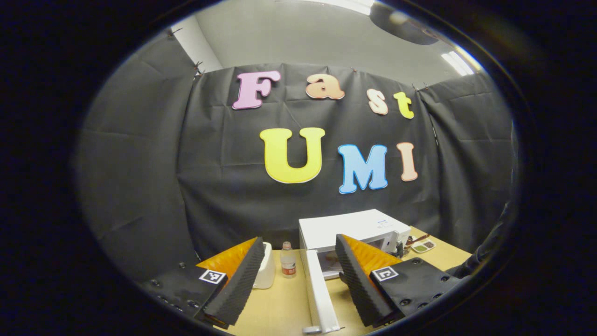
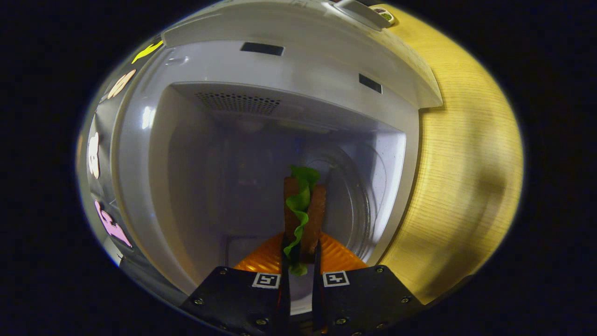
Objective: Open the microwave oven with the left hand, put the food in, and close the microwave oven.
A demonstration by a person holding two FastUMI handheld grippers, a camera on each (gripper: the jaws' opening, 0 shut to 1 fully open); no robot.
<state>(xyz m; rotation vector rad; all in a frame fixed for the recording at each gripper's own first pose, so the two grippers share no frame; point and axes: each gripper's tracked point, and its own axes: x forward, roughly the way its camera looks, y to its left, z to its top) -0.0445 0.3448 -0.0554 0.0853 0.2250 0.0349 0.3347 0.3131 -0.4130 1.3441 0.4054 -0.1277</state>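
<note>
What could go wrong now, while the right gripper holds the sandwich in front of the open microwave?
1. The right gripper pinches the sandwich edge-on, so the lettuce between the slices may slip out.
2. The camera looks tilted, so the sandwich may tip over when released on the round tray inside the microwave.
3. In the left gripper view, the door stands open between the open left gripper's fingers; a careless swing could strike the bottle nearby.

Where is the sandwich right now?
In the right gripper view, the sandwich is clamped in the right gripper, held in the open microwave's cavity near the turntable.
</note>
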